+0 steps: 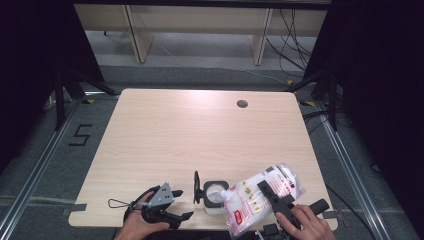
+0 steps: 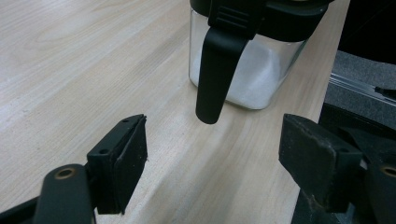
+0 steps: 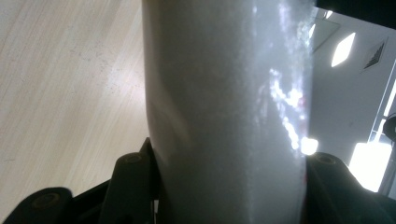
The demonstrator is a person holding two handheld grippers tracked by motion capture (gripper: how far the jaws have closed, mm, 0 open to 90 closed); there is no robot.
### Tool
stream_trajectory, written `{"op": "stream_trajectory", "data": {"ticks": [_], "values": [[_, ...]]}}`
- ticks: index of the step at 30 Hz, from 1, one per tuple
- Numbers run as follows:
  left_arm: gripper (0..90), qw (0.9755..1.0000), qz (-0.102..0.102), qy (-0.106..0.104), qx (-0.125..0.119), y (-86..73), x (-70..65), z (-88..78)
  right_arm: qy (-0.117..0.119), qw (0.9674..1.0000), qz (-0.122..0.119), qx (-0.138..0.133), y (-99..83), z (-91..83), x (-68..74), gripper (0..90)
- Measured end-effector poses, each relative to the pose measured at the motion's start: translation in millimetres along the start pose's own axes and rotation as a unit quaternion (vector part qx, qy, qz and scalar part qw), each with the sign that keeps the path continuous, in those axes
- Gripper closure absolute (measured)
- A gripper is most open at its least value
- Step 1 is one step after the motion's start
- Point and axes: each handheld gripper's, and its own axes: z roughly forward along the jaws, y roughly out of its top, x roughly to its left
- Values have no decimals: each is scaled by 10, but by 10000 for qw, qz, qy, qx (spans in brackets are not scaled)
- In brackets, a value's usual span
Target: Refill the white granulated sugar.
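Observation:
A clear square container (image 1: 214, 196) with a black rim holds white powder and stands near the table's front edge. Its black lid (image 1: 197, 187) is swung open to the left. In the left gripper view the container (image 2: 252, 79) is just ahead, its black latch (image 2: 217, 70) hanging down the front. My left gripper (image 1: 185, 204) (image 2: 212, 154) sits open to the container's left with nothing between its jaws. My right gripper (image 1: 272, 196) (image 3: 224, 182) is shut on a plastic bag of white granules (image 1: 252, 200) (image 3: 224, 102). The bag lies tilted, its lower left corner by the container's mouth.
The light wooden table (image 1: 200, 135) has a round cable hole (image 1: 242, 104) at the back right. Beyond it are a wooden shelf frame (image 1: 200, 25) and loose cables (image 1: 295, 45) on the floor. Black tripod legs (image 1: 70, 85) stand at the left.

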Motion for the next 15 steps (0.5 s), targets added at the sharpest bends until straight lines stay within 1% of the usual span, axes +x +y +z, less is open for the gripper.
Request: {"op": "stream_trajectory", "data": {"ticks": [3, 4, 5, 6, 7, 8, 12, 13, 14, 15], "values": [[232, 10000, -3, 9, 0, -1, 0, -1, -33, 10000, 15, 23, 0, -1, 5, 544], [232, 10000, -3, 8, 0, 0, 0, -1, -4, 10000, 19, 8, -1, 3, 3, 544], [232, 10000, -6, 8, -2, 0, -1, -1, 90, 9999, 13, 80, 4, -5, -4, 544], [232, 10000, -4, -6, -12, 0, 1, 0, 81, 9999, 21, 56, 3, -1, -2, 544], [232, 10000, -1, 8, 0, 0, 0, -1, 93, 9998, 142, 57, 8, -2, 14, 544], [232, 10000, -2, 8, -1, 0, 0, -1, 93, 9998, 180, 62, 11, -2, 21, 544], [232, 10000, 1, -7, -10, 0, 2, -1, 117, 9997, 169, 87, 10, -6, 15, 545], [232, 10000, -1, -10, -13, -1, 3, 0, 98, 9998, 186, 51, 7, -2, 18, 545], [232, 10000, 3, 8, 1, 0, 1, -3, 81, 9999, 78, 33, 0, 3, 4, 545], [232, 10000, 8, 2, 2, 0, 2, -3, 89, 9998, 146, 46, 2, 0, 11, 545]]}}
